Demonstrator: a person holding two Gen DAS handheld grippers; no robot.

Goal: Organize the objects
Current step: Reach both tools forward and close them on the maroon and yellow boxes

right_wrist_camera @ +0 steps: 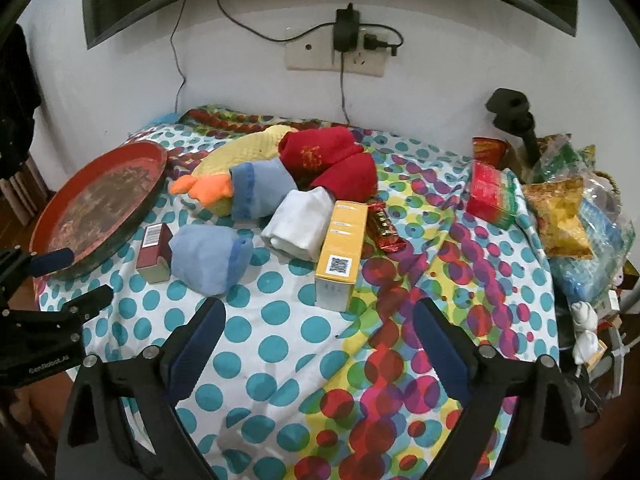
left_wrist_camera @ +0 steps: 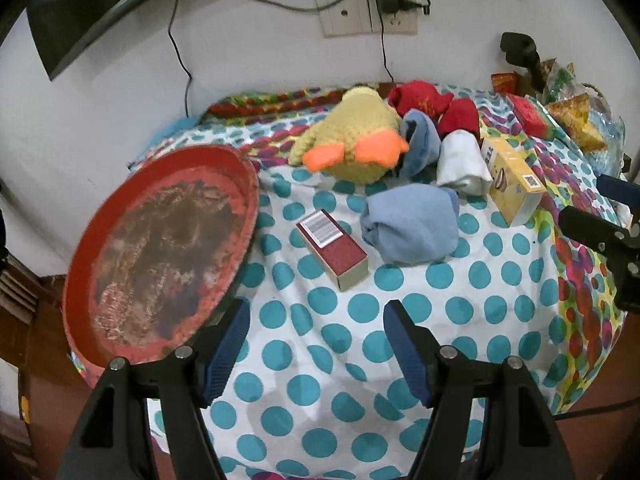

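A dotted cloth covers the table. On it lie a dark red box [left_wrist_camera: 333, 249] [right_wrist_camera: 154, 252], a rolled blue sock [left_wrist_camera: 410, 226] [right_wrist_camera: 208, 258], a yellow box [left_wrist_camera: 512, 178] [right_wrist_camera: 340, 256], a white sock [left_wrist_camera: 462, 162] [right_wrist_camera: 298, 222], another blue sock [left_wrist_camera: 418, 142] [right_wrist_camera: 258, 188], red socks [left_wrist_camera: 434, 106] [right_wrist_camera: 332, 164] and a yellow knitted duck [left_wrist_camera: 356, 136] [right_wrist_camera: 240, 152]. A worn red round tray [left_wrist_camera: 160, 248] [right_wrist_camera: 100, 204] sits at the left. My left gripper [left_wrist_camera: 316, 346] hovers open in front of the dark red box, nothing between its fingers. My right gripper [right_wrist_camera: 320, 344] hovers open before the yellow box, empty.
A red-green box [right_wrist_camera: 492, 194], a red candy bar [right_wrist_camera: 386, 226] and snack bags [right_wrist_camera: 560, 216] pile up at the right, beside a black stand [right_wrist_camera: 516, 120]. Cables and a wall socket [right_wrist_camera: 340, 54] hang behind. The table edge drops off at left and front.
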